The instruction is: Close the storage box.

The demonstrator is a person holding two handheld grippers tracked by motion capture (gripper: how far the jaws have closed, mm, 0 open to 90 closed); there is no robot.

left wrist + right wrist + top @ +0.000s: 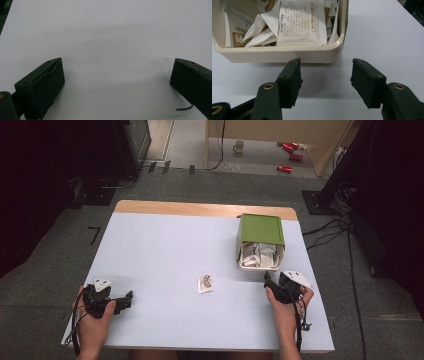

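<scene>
table [165, 245] first, pale blue-white top with a wooden strip along the far edge, and at its far right stands the box [260, 241], green on the outside and cream inside, stuffed with white paper sachets [299, 22] that lean every way. right gripper [325, 75] sits just short of the box's cream rim, jaws spread wide and gripping nothing, while the left gripper [117, 75] rests at the near left corner, well apart, jaws likewise parted over bare tabletop. smallest of all, one loose sachet [205, 283] lies flat near the middle, between the two grippers and untouched.
</scene>
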